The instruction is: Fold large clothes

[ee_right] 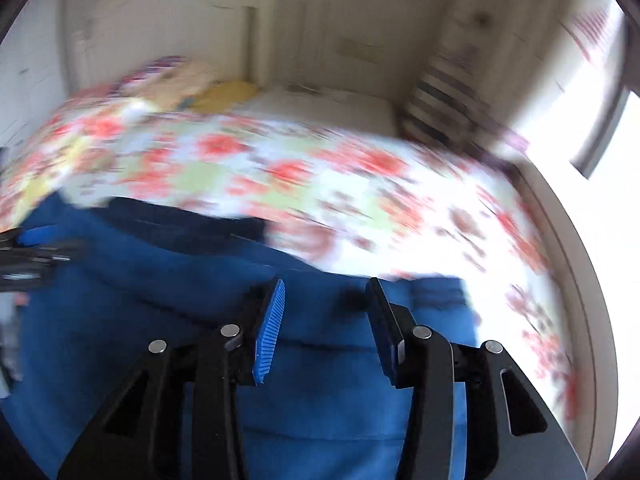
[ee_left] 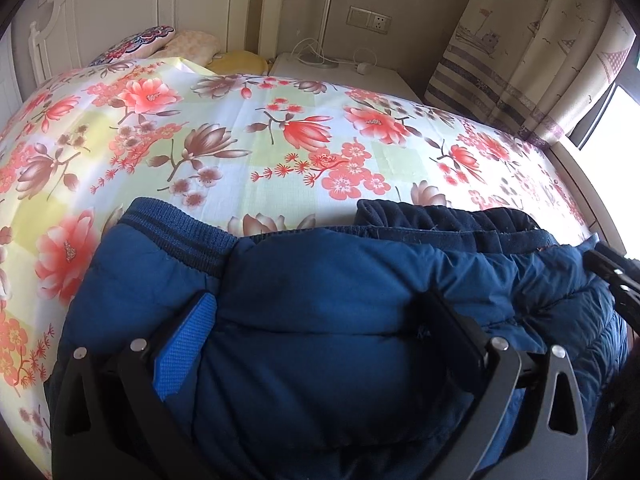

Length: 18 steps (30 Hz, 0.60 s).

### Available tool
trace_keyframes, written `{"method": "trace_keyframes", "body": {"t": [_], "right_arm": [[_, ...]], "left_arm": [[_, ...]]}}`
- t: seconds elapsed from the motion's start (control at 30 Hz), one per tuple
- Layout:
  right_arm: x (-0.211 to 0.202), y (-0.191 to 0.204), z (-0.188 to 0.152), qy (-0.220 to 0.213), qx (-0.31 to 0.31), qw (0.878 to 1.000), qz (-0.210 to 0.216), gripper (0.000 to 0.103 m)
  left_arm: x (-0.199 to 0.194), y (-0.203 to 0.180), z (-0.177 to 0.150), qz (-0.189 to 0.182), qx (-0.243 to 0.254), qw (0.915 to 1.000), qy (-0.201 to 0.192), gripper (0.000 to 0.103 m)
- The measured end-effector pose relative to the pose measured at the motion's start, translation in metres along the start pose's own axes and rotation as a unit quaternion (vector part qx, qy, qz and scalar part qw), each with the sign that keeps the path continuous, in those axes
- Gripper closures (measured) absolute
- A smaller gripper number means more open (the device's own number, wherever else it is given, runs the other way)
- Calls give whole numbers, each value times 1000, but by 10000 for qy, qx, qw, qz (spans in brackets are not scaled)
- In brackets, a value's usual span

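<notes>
A blue padded jacket [ee_left: 328, 312] lies folded on the flowered bed sheet [ee_left: 280, 128], with a ribbed hem [ee_left: 176, 236] at its far left and a dark navy lining [ee_left: 452, 216] at its far right. My left gripper [ee_left: 320, 308] is open, its fingers spread wide above the jacket's middle. My right gripper [ee_right: 326, 292] is open over the jacket [ee_right: 320, 400] near its far right edge; this view is blurred by motion. The right gripper also shows at the right edge of the left wrist view [ee_left: 612, 276].
Pillows [ee_left: 160, 44] lie at the head of the bed by the white headboard [ee_left: 132, 4]. A white nightstand [ee_left: 340, 76] with a lamp stands beyond the bed. A curtain [ee_left: 532, 60] and a bright window [ee_left: 616, 128] are at the right.
</notes>
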State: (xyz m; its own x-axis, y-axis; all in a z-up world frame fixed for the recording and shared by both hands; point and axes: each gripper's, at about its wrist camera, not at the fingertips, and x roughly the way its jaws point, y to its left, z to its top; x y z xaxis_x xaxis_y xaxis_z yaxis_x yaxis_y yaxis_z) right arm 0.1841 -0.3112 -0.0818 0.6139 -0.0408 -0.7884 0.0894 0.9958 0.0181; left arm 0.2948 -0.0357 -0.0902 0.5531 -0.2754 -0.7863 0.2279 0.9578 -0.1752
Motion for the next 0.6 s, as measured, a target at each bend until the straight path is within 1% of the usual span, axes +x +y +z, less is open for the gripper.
{"method": "trace_keyframes", "body": {"t": [0.03, 0.07, 0.1, 0.2, 0.23, 0.27, 0.3, 0.33, 0.37, 0.4, 0.43, 0.47, 0.5, 0.53, 0.6], "right_arm": [[8, -21, -6, 46, 518, 9970, 573, 58], [9, -31, -8, 30, 743, 9941, 784, 58], [9, -32, -9, 11, 752, 9940, 799, 58], [9, -14, -9, -26, 344, 9988, 346, 57], [10, -14, -9, -33, 323, 9989, 327, 57], [10, -17, -10, -39, 389, 9984, 402, 57], [11, -19, -10, -44, 443, 9979, 466, 57], [10, -20, -11, -54, 487, 9974, 520, 57], [10, -22, -10, -59, 499, 9973, 539, 57], [10, -20, -9, -59, 475, 9975, 512, 57], [11, -18, -9, -58, 447, 9978, 481, 57], [11, -19, -8, -56, 429, 9980, 463, 57], [12, -19, -8, -55, 431, 9979, 472, 57], [11, -19, -8, -55, 450, 9978, 492, 57], [10, -19, -9, -82, 494, 9973, 540, 57]], "left_arm": [[0, 0, 0, -21, -8, 10000, -8, 2], [-1, 0, -1, -28, -10, 10000, -16, 2], [-1, 0, -1, -15, -3, 10000, -14, 2], [1, -3, 1, 75, 50, 9999, 91, 2], [1, -5, 4, 136, 53, 9997, 187, 2], [-3, -6, 7, 201, -33, 9995, 245, 4], [-10, -8, 9, 171, -168, 9995, 205, 8], [-20, -14, 11, 5, -243, 9997, 90, 8], [-31, -25, 13, -204, -186, 9996, -47, 8], [-38, -36, 13, -265, -68, 9995, -151, 7], [-46, -56, 11, -215, 227, 9990, -315, 6], [-47, -72, 8, -140, 482, 9979, -416, 4], [-40, -91, 1, -1, 833, 9953, -500, 2], [-24, -105, -7, 206, 1125, 9927, -378, 2], [12, -122, -20, 572, 1584, 9857, 114, 2]]}}
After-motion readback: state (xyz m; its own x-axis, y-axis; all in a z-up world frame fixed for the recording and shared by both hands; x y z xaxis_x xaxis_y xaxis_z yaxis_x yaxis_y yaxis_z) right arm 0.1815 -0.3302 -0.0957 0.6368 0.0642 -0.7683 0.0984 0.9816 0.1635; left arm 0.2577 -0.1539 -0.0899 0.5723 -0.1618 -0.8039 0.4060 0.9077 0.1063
